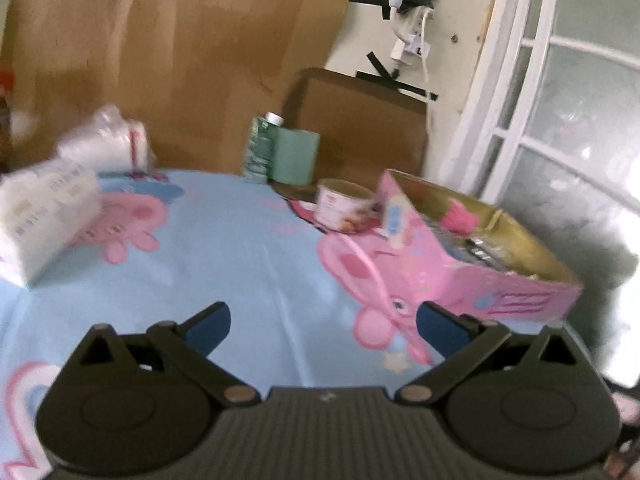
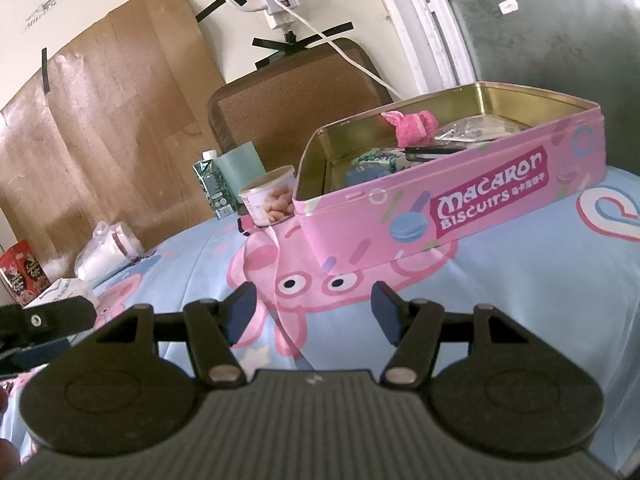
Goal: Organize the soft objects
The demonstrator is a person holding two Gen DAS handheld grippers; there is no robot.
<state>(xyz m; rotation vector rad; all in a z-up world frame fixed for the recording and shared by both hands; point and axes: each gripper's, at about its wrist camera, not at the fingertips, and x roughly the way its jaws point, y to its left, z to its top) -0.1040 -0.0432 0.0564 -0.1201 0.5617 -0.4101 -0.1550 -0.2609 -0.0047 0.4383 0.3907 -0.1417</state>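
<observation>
A pink biscuit tin (image 2: 460,196) stands open on the blue cartoon sheet; it also shows at the right of the left wrist view (image 1: 460,280). Inside lie a pink plush toy (image 2: 412,126), also seen in the left wrist view (image 1: 460,216), and some packets. A white tissue pack (image 1: 44,216) lies at the far left, with a clear bag of white stuff (image 1: 108,140) behind it. My left gripper (image 1: 323,326) is open and empty over the sheet. My right gripper (image 2: 314,312) is open and empty, just in front of the tin.
A small snack can (image 2: 272,196) and a green carton (image 2: 216,184) stand behind the tin near brown cardboard panels. A red box (image 2: 24,276) sits at the far left. A window (image 1: 580,120) is on the right. The other gripper's body (image 2: 40,320) shows at the left edge.
</observation>
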